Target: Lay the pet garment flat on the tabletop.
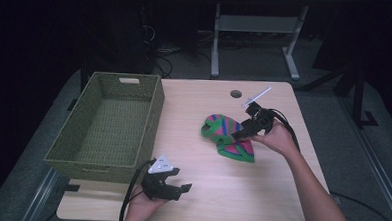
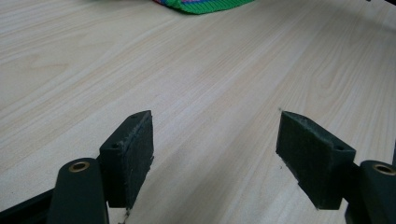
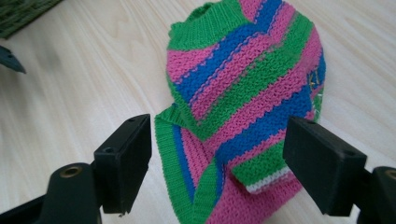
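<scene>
Broadly, the pale wood-grain table [image 1: 220, 191] carried a rectangular woven green basket [image 1: 108, 126] at its left and a crumpled knitted garment [image 3: 243, 98], striped pink, blue and green, right of centre. Over it the right gripper [image 3: 217, 158] angled down, jaws apart. The left gripper [image 2: 215, 154] rested near the front edge, jaws wide, empty.

The knitted cloth [image 2: 205, 4] is cut off by the top edge in the left gripper view; the right gripper [image 1: 239, 134] hides part of it from above.

Green woven basket [image 1: 108, 126] on table [image 1: 220, 191]
</scene>
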A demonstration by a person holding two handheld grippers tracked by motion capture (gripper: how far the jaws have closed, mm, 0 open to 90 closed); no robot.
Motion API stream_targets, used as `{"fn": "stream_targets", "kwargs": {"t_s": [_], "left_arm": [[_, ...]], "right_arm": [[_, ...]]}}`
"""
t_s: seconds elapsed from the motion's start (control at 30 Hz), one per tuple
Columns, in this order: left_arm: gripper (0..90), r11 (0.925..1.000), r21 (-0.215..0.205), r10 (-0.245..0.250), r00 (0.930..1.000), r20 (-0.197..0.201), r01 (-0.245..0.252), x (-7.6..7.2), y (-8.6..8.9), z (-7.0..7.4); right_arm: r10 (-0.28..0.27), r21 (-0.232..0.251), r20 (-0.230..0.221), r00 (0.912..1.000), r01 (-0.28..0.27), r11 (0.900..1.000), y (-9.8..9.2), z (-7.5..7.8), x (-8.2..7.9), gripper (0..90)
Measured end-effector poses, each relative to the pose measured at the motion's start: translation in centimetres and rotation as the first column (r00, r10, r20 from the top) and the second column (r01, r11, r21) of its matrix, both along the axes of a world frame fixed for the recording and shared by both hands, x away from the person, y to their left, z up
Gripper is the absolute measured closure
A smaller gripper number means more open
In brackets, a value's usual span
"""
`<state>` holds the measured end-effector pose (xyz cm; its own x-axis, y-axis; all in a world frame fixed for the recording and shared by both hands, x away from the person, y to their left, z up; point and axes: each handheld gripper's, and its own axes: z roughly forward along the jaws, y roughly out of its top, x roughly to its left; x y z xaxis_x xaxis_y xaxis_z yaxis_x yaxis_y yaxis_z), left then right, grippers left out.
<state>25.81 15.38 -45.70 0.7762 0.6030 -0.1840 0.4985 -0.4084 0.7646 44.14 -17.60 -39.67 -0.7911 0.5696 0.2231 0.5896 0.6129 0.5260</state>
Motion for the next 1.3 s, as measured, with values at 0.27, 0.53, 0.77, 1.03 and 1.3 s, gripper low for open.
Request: {"fn": "stream_targets", "kwargs": {"t_s": [0.27,0.53,0.77,1.03,1.3], "left_arm": [[27.1,1.0000,-0.002,0.001,1.0000,-0.003,-0.001,0.0,-0.1,0.0],[27.1,1.0000,0.003,-0.003,1.0000,-0.004,0.003,0.0,-0.1,0.0],[27.1,0.9999,0.008,-0.013,0.9999,-0.002,0.013,0.0,-0.4,0.0],[27.1,0.9998,0.011,-0.016,0.9999,-0.004,0.016,0.1,-0.4,-0.1],[27.1,0.9994,0.020,-0.029,0.9996,0.000,0.029,-0.2,-0.8,-0.1]], "right_arm": [[-0.009,-0.034,-0.020,0.9998,0.008,0.999,1.1,-1.4,0.9,26.1],[-0.033,-0.081,-0.029,0.9990,0.031,0.996,2.0,-2.8,1.6,26.2],[-0.063,-0.138,-0.026,0.9977,0.059,0.989,2.8,-3.8,1.8,26.4],[-0.101,-0.178,-0.037,0.9942,0.093,0.980,3.5,-5.1,2.0,25.0],[-0.120,-0.172,-0.023,0.9924,0.115,0.978,3.4,-5.1,1.7,31.2]]}}
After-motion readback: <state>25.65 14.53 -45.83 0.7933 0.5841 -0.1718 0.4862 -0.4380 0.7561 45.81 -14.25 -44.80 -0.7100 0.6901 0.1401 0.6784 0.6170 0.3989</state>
